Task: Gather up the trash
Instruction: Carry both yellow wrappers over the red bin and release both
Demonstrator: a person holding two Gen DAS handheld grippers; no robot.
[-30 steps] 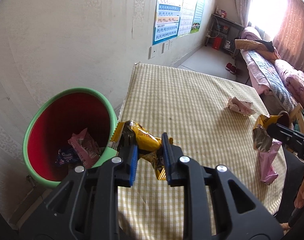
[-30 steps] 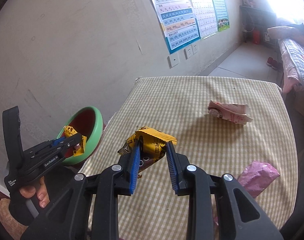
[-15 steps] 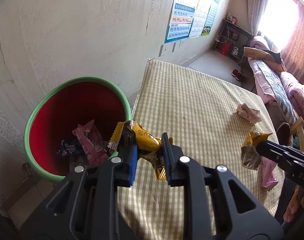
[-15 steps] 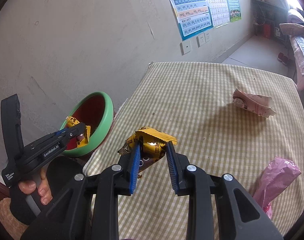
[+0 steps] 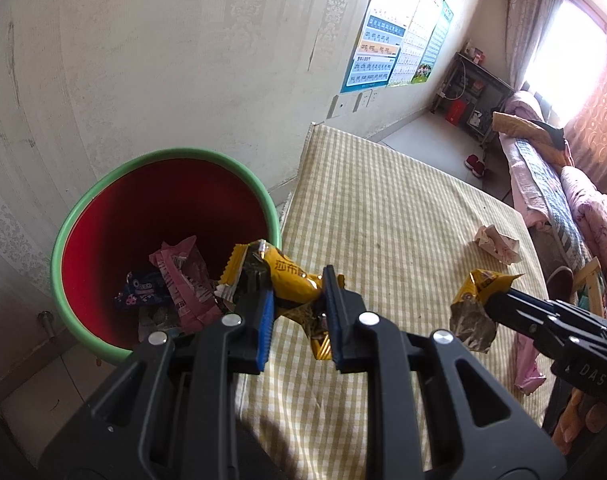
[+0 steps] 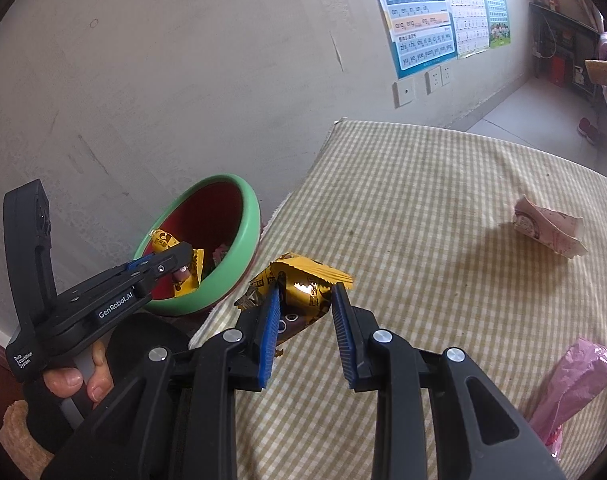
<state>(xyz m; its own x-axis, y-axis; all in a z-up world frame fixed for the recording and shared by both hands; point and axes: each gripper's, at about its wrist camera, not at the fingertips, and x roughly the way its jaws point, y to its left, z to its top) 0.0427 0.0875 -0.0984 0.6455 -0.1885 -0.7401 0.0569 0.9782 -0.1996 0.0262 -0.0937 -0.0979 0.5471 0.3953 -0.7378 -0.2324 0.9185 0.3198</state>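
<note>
A small room with a pale patterned wall [image 5: 151, 60], charts pinned to it [image 6: 419, 28], holds a table under a yellow checked cloth [image 5: 391, 216]. A bin [image 5: 63, 240] with a green rim and red inside stands on the floor against the wall, just off the table's left edge.

The left gripper [image 5: 295, 300] is clenched on a yellow wrapper [image 5: 287, 280]; both blue pads press its crumpled middle. In the left wrist view the wrapper hangs at the bin's rim, at about 4 o'clock of the opening, one end over the red inside and the other over the cloth. Inside the bin lie a pink wrapper [image 5: 183, 280] and a dark blue one [image 5: 139, 292]. From the right wrist view the same gripper [image 6: 183, 260] reaches across the bin's mouth, with a hand [image 6: 79, 380] around its handle.

The right gripper [image 6: 305, 300] is clamped on a gold wrapper [image 6: 303, 284], which is held above the cloth near the table's left edge, at about 4 o'clock from the bin. The left wrist view shows it at 3 o'clock, well apart from the bin.

Two more pieces lie on the cloth: a crumpled pale pink wrapper [image 6: 547, 232] toward the far right side, and a pink bag [image 6: 571, 384] at the near right edge.
</note>
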